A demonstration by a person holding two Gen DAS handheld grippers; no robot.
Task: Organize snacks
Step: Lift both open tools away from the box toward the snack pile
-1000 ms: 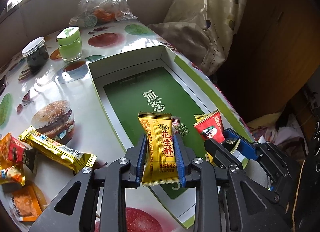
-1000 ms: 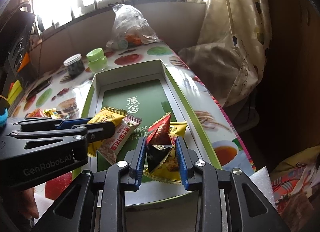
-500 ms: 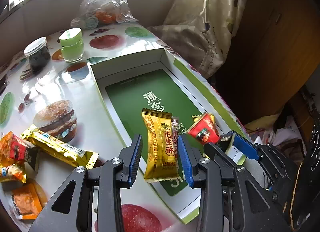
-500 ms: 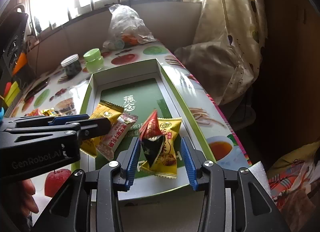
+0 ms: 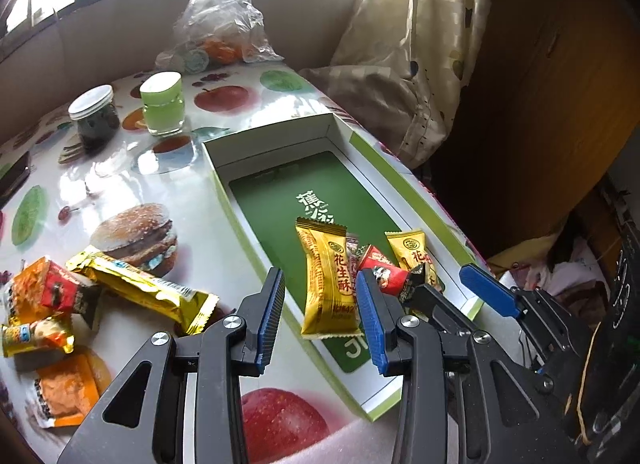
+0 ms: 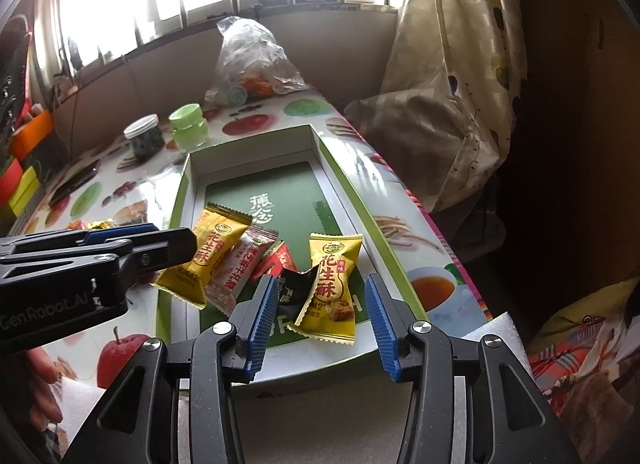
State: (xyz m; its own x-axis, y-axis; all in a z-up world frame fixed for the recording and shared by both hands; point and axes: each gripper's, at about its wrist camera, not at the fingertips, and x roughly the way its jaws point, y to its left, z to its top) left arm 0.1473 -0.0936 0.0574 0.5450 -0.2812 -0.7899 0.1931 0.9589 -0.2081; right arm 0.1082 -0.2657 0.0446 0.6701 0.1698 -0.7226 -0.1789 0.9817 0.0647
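Snacks dropped in green box, both grippers let go.

Yellow peanut candy (image 5: 328, 288) lies in box (image 5: 276, 140) near its front-left wall, w/ pink-white bar (image 6: 240, 268), red-black packet (image 6: 286, 276) & 2nd yellow candy (image 6: 334, 284) beside it. Left gripper (image 5: 318, 316): jaws just opened, candy between pads but not pressed. Right gripper (image 6: 320, 320): jaws just widened, clear of packet. More wrapped snacks (image 5: 140, 288) on fruit-print table (image 5: 224, 104), left of box.

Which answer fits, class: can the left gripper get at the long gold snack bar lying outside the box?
Probably yes: the left gripper is open and empty, and the gold snack bar lies uncovered on the table beside it.
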